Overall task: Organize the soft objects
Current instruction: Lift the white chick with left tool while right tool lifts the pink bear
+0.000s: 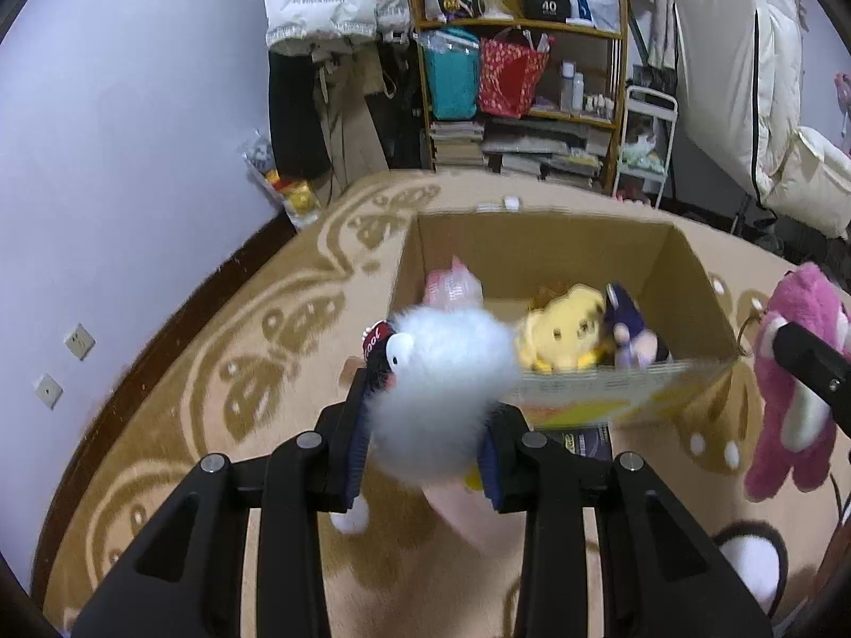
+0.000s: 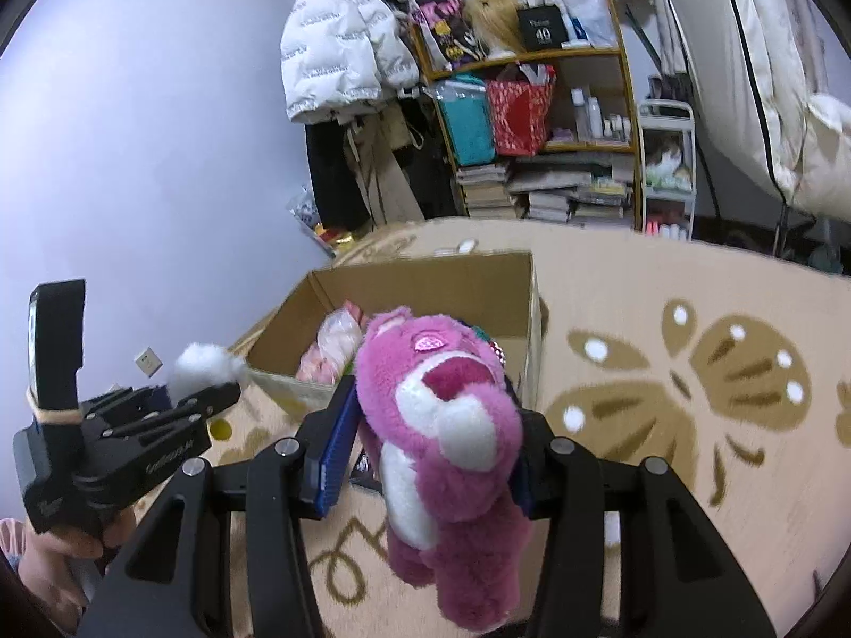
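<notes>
Left wrist view, grip: your left gripper (image 1: pixel 425 425) is clamped on a fluffy white toy (image 1: pixel 441 388) at centre frame.
Left wrist view, target: the cardboard box (image 1: pixel 532 244) sits just beyond, yellow plush (image 1: pixel 564 329) and purple plush (image 1: pixel 627 335) already inside.
Left wrist view, risk: that fur is squashy; I'd say it could slip free short of the near rim.
Right wrist view, grip: your right gripper (image 2: pixel 431 457) squeezes the pink bear (image 2: pixel 441 425), lower centre.
Right wrist view, risk: the bear hangs low, so its legs may catch the box wall.
Right wrist view, surroundings: patterned rug (image 2: pixel 691 319) below, cluttered shelf (image 2: pixel 537 106) up top; your other gripper, lower left, crowds the approach.
</notes>
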